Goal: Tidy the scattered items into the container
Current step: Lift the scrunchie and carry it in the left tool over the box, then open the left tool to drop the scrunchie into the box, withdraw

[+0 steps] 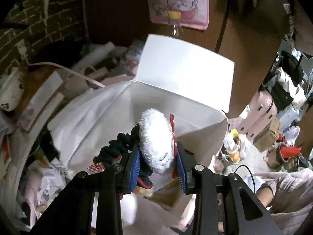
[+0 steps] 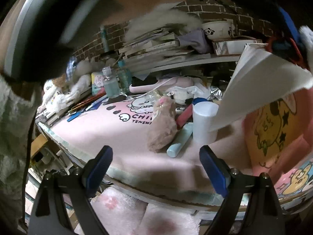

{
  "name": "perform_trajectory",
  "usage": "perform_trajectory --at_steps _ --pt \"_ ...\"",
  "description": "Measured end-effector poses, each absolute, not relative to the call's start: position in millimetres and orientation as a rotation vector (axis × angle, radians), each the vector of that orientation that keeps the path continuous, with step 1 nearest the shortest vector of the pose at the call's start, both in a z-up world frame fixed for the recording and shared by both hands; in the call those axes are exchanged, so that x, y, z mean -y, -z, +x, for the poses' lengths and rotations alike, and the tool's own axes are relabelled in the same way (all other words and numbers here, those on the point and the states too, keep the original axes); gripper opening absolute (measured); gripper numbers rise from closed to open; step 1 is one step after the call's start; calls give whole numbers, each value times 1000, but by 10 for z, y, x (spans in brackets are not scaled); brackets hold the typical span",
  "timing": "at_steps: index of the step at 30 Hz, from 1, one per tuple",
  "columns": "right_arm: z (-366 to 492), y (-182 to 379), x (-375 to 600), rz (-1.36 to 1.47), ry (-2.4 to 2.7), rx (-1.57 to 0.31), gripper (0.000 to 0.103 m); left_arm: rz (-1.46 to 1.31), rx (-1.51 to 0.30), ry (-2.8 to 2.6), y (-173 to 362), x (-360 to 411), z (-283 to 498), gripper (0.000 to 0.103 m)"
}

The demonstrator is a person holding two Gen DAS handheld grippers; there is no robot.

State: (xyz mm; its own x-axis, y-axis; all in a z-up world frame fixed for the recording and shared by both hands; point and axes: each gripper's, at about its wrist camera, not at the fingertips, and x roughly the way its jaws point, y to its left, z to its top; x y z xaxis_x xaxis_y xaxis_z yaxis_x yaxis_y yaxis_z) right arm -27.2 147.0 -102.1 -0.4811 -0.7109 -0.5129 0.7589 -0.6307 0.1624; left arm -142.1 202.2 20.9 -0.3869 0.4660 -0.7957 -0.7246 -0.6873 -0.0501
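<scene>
My left gripper [image 1: 159,162] is shut on a white fluffy plush [image 1: 156,141] that has a dark scrunchie [image 1: 115,148] and a red clip [image 1: 172,123] attached. It hangs over the open white box [image 1: 203,123], whose lid flap [image 1: 185,72] stands up behind. In the right wrist view the box flap [image 2: 264,82] fills the right side, and the held plush [image 2: 306,37] peeks in at the upper right. My right gripper [image 2: 156,156] is open and holds nothing, low over the pink desk mat [image 2: 101,129]. Just beyond it lie a tan plush [image 2: 162,125], a pale blue tube [image 2: 179,139] and a white bottle [image 2: 204,121].
Stacked books [image 2: 156,47], a panda bowl [image 2: 217,30], a clear bottle [image 2: 110,82] and other clutter crowd the back of the desk. A pink pouch [image 1: 180,4] hangs above the box. Bags and boxes [image 1: 268,135] cover the floor. A person's fleecy leg [image 1: 283,192] is close.
</scene>
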Motion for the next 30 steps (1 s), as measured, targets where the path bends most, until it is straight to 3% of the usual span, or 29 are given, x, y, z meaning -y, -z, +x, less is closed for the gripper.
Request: perform_trajectory --at_steps 6,8,9,12,14,18,28,30 --pt "-282 1056 -1491 722 2136 -64 89 -1140 -426 -2073 -99 -2131 -1495 35" --pt "-281 1057 -1498 726 2136 -60 89 -1141 -423 -2081 -101 -2124 -1488 64" --pt "-282 1059 -1502 727 2138 -59 89 -1133 -424 -2091 -113 -2119 -1477 70" --pt "-288 1065 -1508 732 2140 -54 89 -1103 -422 -2092 -169 -2101 -1428 73" --pt "-293 1079 -1507 736 2145 -53 89 -1094 -419 -2103 -201 -2085 -1416 82" --pt "-296 1102 -1501 752 2140 -43 89 -1091 -439 -2123 -242 -2080 -1372 83" --pt "-307 1089 -1529 721 2188 -37 89 -895 -352 -2291 -660 -1564 -1042 103" --pt "-307 1099 -1527 722 2195 -32 89 -840 -303 -2369 -737 -1322 -954 103"
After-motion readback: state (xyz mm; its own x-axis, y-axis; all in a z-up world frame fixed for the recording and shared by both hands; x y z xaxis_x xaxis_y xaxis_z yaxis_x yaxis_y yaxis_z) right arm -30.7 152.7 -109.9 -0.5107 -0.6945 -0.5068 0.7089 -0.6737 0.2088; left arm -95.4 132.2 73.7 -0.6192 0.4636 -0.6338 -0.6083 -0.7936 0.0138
